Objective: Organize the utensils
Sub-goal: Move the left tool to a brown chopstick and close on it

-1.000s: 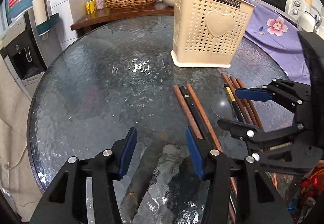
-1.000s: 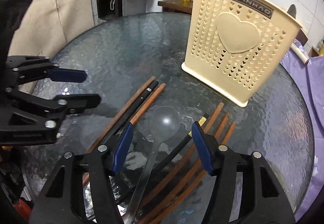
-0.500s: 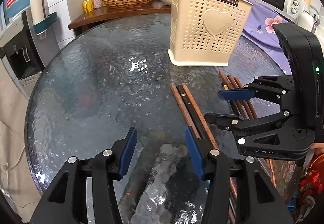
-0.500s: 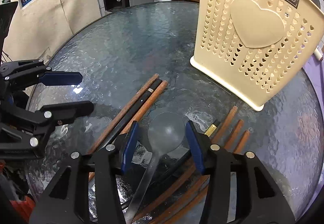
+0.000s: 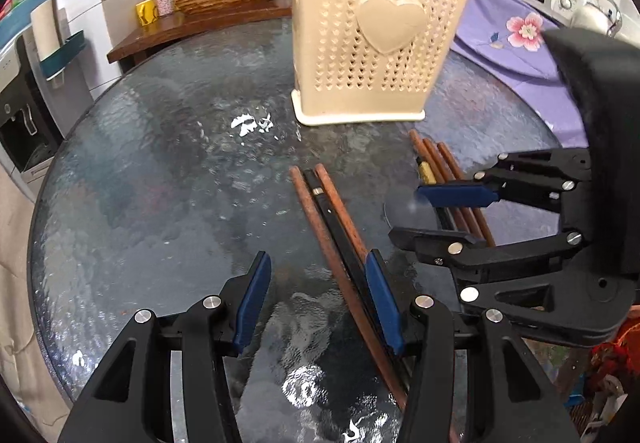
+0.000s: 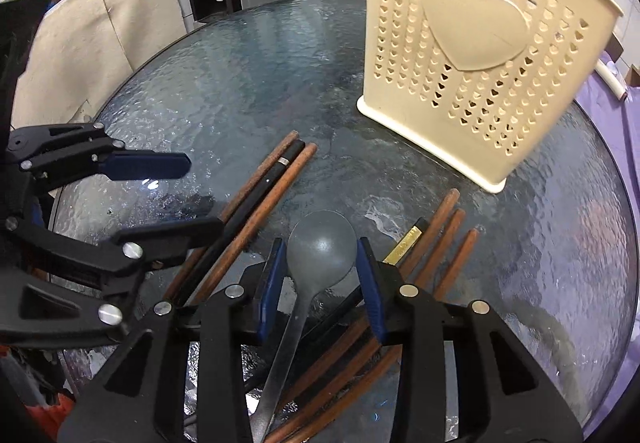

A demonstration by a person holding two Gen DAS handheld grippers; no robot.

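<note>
the right tool (image 6: 322, 271) hangs low over the round glass surface (image 6: 240, 83) with its blue pads on either side of the bowl of a metal spoon (image 6: 322, 247). its jaws are closing on the bowl; both pads stand right at the bowl's edges, but whether they press on it cannot be told. the spoon's handle runs back under the tool toward the camera.

just to the right of the spoon lie three brown chopsticks (image 6: 444, 239) and a black one with a gold end (image 6: 406, 245), fanned out side by side. to its left lies another bundle, two brown chopsticks and a black chopstick with a silver band (image 6: 276, 175) between them, touching along their length.

the left tool (image 5: 316, 297) hovers over the near part of that left bundle (image 5: 328, 211), its jaws at a middling gap with nothing between the pads; its right pad lies over the chopsticks in the left wrist view.

a cream utensil basket (image 5: 372, 39) with heart-shaped holes and a raised heart stands upright on the surface beyond the utensils, well apart from both tools. a purple flowered cloth (image 5: 516, 31) lies past the surface's far edge.
</note>
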